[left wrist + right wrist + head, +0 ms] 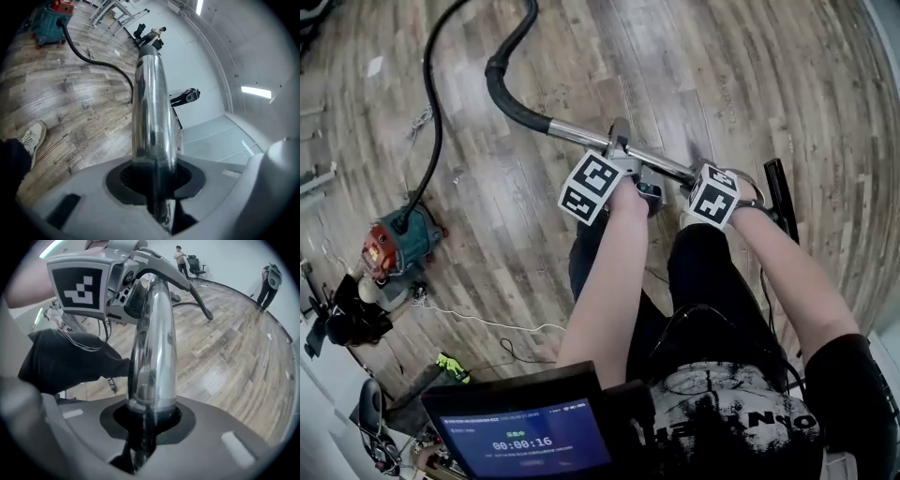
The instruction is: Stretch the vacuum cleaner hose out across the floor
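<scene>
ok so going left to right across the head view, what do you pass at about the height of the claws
vacuum cleaner -> left claw, shut on the metal tube -> right claw, shut on the same tube -> narrow black piece. The hose is left out: it loops across several of these.

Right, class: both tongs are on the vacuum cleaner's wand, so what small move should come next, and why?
Probably draw the chrome wand further from the vacuum cleaner, keeping the grip. The left tongs and right tongs are both shut on the wand, yet the black hose leaves the cleaner in a curve and doubles back to the wand, so slack remains.
</scene>
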Demonstrator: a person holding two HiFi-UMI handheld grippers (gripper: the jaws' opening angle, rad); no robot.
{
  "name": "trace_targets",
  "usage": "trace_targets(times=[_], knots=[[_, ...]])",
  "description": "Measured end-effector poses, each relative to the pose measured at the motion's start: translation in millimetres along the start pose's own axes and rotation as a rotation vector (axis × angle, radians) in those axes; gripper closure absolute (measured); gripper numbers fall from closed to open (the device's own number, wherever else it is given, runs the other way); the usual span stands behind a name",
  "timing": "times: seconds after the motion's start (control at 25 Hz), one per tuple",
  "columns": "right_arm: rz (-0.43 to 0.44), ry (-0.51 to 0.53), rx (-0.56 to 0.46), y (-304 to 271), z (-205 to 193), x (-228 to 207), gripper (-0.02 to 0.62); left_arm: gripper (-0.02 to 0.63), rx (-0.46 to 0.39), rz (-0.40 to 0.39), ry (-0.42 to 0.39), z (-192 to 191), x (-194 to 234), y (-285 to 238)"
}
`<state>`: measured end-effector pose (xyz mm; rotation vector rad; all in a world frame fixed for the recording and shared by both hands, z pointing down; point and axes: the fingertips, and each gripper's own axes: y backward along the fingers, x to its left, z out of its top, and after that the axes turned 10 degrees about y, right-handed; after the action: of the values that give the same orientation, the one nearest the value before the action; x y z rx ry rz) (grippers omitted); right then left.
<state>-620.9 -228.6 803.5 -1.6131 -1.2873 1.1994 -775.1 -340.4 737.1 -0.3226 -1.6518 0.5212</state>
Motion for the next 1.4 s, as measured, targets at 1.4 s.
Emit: trace_targets(times=[1.4], knots=[[-0.279,0.07,-0.036,265.4,20.1,170.5,0.515,0.514,0.194,-0.387,-0.084,-76.3,-236.6,251.5]])
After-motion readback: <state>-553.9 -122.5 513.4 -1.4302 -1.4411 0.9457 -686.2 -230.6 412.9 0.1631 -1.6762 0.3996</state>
